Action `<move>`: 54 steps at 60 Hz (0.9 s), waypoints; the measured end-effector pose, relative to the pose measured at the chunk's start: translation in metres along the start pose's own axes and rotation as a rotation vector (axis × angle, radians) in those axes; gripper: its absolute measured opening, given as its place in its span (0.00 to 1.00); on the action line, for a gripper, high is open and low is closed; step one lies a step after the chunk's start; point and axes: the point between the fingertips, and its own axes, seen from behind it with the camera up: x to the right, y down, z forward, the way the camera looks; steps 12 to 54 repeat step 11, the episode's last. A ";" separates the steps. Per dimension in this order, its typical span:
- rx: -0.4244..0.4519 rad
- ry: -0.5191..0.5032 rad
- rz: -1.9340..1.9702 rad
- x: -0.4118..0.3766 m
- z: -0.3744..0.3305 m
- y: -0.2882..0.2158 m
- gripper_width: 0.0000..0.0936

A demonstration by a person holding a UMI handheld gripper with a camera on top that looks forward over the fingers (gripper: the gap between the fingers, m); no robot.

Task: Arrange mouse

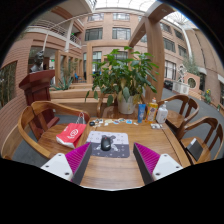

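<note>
Bare table (pixel 110 168) lies ahead of my open fingers (pixel 77 157); red bag (pixel 71 134) crowds the left, bottles (pixel 153 111) beyond right

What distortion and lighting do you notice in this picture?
Gripper view: strong fisheye bend, so the building and wooden table edges curve; soft even daylight, no hard shadows; the mouse on its mat looks small but clear; the open fingers frame it.

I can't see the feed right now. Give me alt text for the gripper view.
A dark mouse sits on a mouse pad on a wooden table, just ahead of the open gripper and between its fingers' lines. A red bag lies to the left; a potted plant and bottles stand beyond.
</note>
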 end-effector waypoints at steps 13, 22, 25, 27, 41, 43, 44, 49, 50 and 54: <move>-0.012 -0.017 -0.018 0.000 -0.017 0.017 0.91; -0.012 -0.017 -0.018 0.000 -0.017 0.017 0.91; -0.012 -0.017 -0.018 0.000 -0.017 0.017 0.91; -0.012 -0.017 -0.018 0.000 -0.017 0.017 0.91; -0.012 -0.017 -0.018 0.000 -0.017 0.017 0.91; -0.012 -0.017 -0.018 0.000 -0.017 0.017 0.91; -0.012 -0.017 -0.018 0.000 -0.017 0.017 0.91; -0.012 -0.017 -0.018 0.000 -0.017 0.017 0.91; -0.012 -0.017 -0.018 0.000 -0.017 0.017 0.91; -0.012 -0.017 -0.018 0.000 -0.017 0.017 0.91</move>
